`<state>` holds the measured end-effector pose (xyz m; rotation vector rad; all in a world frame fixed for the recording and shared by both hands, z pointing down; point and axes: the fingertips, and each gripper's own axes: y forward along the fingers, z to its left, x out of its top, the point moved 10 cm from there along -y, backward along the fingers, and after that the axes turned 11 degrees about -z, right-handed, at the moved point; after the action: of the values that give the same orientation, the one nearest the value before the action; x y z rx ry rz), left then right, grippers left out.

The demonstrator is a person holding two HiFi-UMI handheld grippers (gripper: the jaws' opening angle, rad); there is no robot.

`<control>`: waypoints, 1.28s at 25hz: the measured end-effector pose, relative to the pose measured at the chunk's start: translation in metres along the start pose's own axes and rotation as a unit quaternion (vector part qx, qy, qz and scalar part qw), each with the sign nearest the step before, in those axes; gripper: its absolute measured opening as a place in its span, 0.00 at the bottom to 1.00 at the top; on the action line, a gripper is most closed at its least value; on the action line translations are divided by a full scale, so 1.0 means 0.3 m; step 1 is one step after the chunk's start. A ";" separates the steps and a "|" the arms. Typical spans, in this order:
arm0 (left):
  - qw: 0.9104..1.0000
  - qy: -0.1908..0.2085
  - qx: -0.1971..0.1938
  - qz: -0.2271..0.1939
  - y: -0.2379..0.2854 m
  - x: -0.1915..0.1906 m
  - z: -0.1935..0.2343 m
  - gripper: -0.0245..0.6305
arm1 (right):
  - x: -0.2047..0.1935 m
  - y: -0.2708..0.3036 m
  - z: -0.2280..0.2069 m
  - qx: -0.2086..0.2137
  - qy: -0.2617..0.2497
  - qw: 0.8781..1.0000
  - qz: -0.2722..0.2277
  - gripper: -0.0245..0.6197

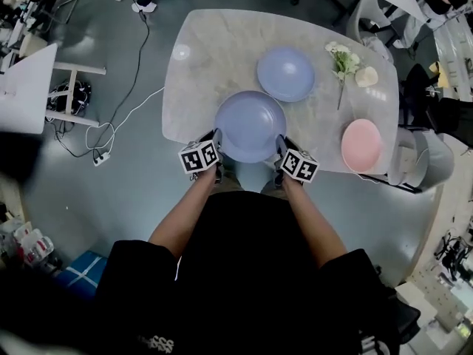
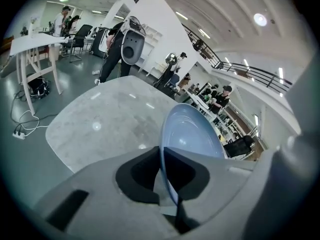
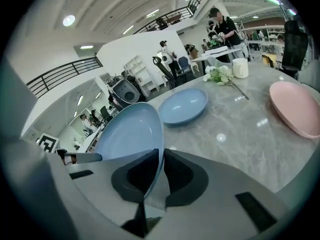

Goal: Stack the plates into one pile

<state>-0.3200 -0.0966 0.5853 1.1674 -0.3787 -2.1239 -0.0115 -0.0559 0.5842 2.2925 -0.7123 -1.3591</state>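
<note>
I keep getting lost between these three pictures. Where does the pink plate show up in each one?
Head view: the pink plate lies at the right, near the front edge of the table.
Left gripper view: not in it.
Right gripper view: the pink plate lies at the far right.
Shared landmark: the nearer blue plate is in the middle of the head view and rises from the centre of both gripper views.
</note>
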 end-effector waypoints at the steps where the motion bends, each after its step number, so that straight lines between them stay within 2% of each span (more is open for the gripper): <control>1: 1.000 0.003 0.001 0.002 0.011 -0.015 -0.040 0.08 | 0.015 -0.022 -0.037 -0.003 0.003 1.000 -0.003 0.10; 6: 1.000 0.024 -0.012 0.013 0.061 -0.106 -0.241 0.08 | 0.049 -0.132 -0.232 -0.010 0.028 1.000 -0.009 0.10; 11: 0.999 0.039 -0.009 0.018 0.106 -0.230 -0.413 0.08 | 0.084 -0.229 -0.424 -0.016 0.051 0.999 -0.008 0.09; 15: 0.998 0.050 0.003 0.027 0.113 -0.319 -0.503 0.08 | 0.085 -0.285 -0.537 0.001 0.032 0.999 0.004 0.09; 19: 0.998 0.055 0.025 0.012 0.096 -0.388 -0.608 0.08 | 0.109 -0.327 -0.633 0.020 0.026 0.999 0.023 0.09; 23: 0.998 0.044 0.051 -0.007 0.084 -0.423 -0.681 0.08 | 0.156 -0.344 -0.697 0.038 0.041 0.998 0.026 0.09; 26: 0.998 0.040 0.047 -0.012 0.074 -0.409 -0.709 0.08 | 0.184 -0.343 -0.699 0.039 0.051 0.998 0.025 0.09; 32: 0.998 0.028 0.053 -0.006 0.096 -0.371 -0.657 0.08 | 0.197 -0.281 -0.660 0.033 0.058 0.997 0.032 0.08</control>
<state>-0.1033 -0.0291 0.5614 1.2892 -0.4634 -2.0983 0.2070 -0.0111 0.5874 2.3572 -0.7953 -1.1797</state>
